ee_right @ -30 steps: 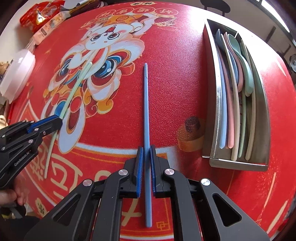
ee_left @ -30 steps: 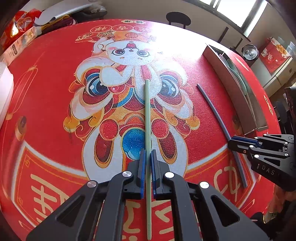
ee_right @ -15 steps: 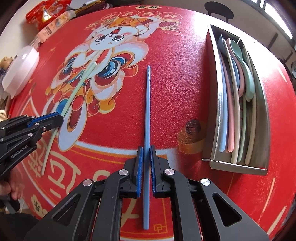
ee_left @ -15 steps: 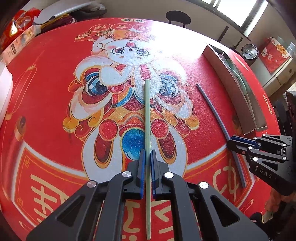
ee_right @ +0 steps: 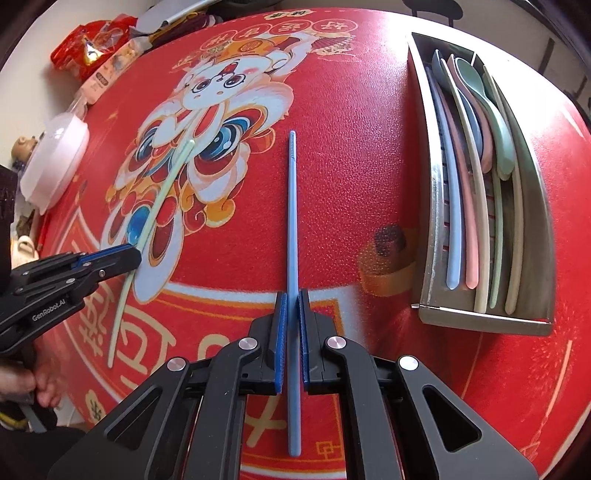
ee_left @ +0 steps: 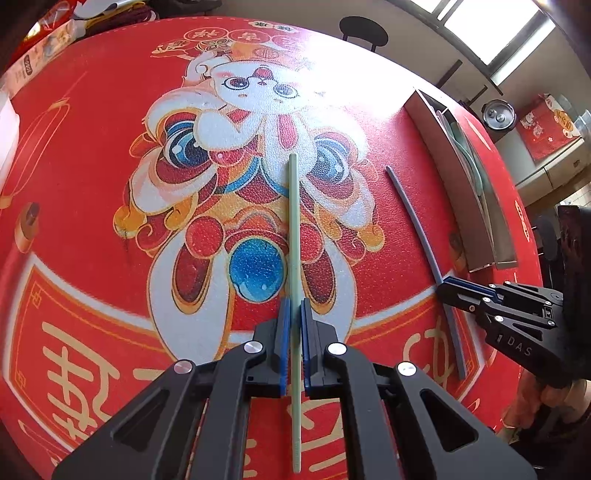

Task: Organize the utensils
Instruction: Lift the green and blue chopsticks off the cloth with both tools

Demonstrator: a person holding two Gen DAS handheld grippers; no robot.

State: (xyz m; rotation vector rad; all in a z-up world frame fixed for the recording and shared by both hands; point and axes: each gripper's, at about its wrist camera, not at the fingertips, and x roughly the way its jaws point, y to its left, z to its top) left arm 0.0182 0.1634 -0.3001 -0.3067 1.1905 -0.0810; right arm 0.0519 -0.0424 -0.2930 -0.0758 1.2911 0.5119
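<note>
My left gripper [ee_left: 294, 306] is shut on a pale green chopstick [ee_left: 294, 229], gripped past its middle and pointing away from me over the red mat. It also shows in the right wrist view [ee_right: 159, 201]. My right gripper [ee_right: 291, 297] is shut on a blue chopstick [ee_right: 291, 206], which also shows in the left wrist view [ee_left: 417, 225]. A steel utensil tray [ee_right: 432, 221] at the right holds several pastel spoons [ee_right: 480, 107] and chopsticks.
The round table carries a red lion-dance mat [ee_left: 110, 206]. A white lidded container [ee_right: 55, 162] and snack packets [ee_right: 88, 48] sit at the far left edge. A dark chair [ee_left: 364, 31] stands beyond the table.
Both grippers have risen a little with their chopsticks, so the table appears slightly farther away. The grips are unchanged.
</note>
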